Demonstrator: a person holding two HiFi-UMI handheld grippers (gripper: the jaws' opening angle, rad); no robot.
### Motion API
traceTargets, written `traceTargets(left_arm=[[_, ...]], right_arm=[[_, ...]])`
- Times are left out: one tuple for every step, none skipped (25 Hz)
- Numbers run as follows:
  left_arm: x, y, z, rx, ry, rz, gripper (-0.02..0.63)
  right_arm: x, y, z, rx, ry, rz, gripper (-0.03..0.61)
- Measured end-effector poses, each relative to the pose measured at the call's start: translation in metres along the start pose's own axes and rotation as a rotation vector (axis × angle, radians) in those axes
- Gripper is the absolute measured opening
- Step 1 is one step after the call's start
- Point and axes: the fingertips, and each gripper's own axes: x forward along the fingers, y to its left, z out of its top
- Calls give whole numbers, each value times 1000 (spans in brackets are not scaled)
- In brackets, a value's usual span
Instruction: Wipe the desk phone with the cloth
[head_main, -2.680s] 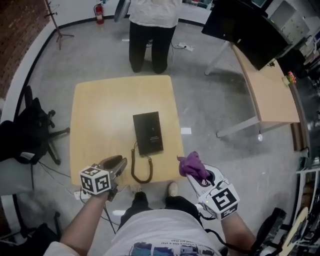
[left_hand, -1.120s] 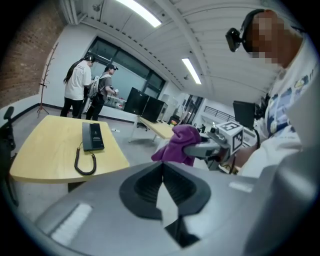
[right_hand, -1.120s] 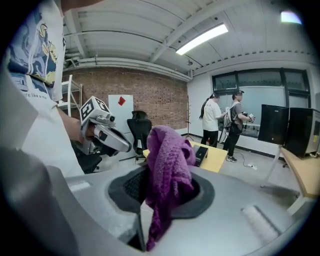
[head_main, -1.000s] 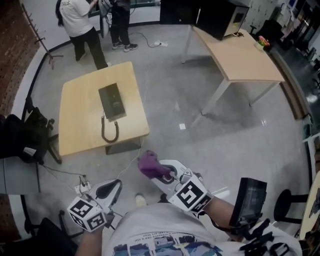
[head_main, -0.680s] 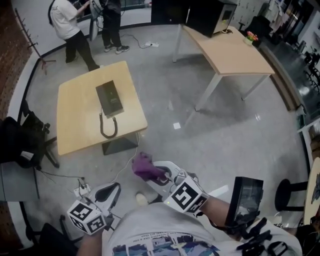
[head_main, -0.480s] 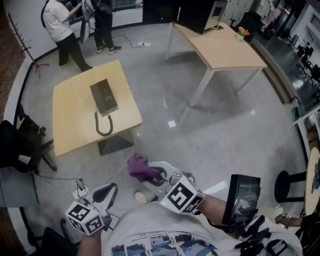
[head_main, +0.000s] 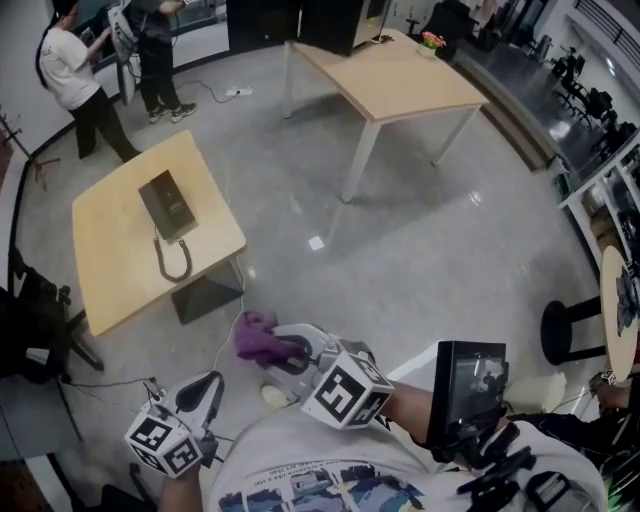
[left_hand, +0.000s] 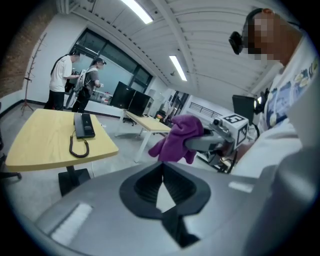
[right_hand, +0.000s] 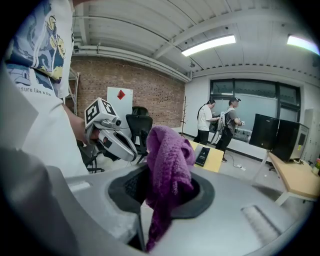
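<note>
The black desk phone (head_main: 167, 205) lies on a yellow table (head_main: 110, 270) at the far upper left, its coiled cord (head_main: 172, 262) looping toward the table edge. Both grippers hang close to my body, well away from that table and over the grey floor. My right gripper (head_main: 272, 345) is shut on a bunched purple cloth (head_main: 255, 336), which fills its jaws in the right gripper view (right_hand: 167, 167). My left gripper (head_main: 210, 382) is shut with nothing in it; its jaws meet in the left gripper view (left_hand: 162, 164), where the cloth (left_hand: 180, 137) and phone (left_hand: 83, 125) also show.
A second wooden table (head_main: 390, 80) stands at the upper middle. Two people (head_main: 75, 80) stand beyond the phone table. A black office chair (head_main: 25, 330) sits at its left. A black screen device (head_main: 465, 385) is by my right arm, and a black stool (head_main: 565, 330) at the right.
I have backed away from the phone table, which has slid to the upper left and shrunk. The grippers stay near my body, the right one still holding the cloth.
</note>
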Motion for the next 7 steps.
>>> traceTargets(left_arm=[[3, -1, 2, 2, 2, -6, 5], [6, -2, 3, 6, 5, -11, 5], [9, -2, 4, 10, 8, -14, 5], [11, -2, 5, 15, 11, -16, 5], [14, -1, 6, 19, 13, -17, 5], [17, -1, 6, 22, 16, -18, 5], [20, 0, 7, 25, 18, -19, 5]], right_arm=[[-1, -2, -2, 3, 0, -8, 100], [-1, -4, -4, 8, -2, -16, 100], [-2, -6, -7, 11, -5, -22, 100], [-2, -8, -8, 12, -7, -25, 100], [-3, -10, -10, 11, -8, -28, 100], [-3, -12, -11, 9, -8, -30, 100], [-4, -14, -13, 7, -7, -32, 100]])
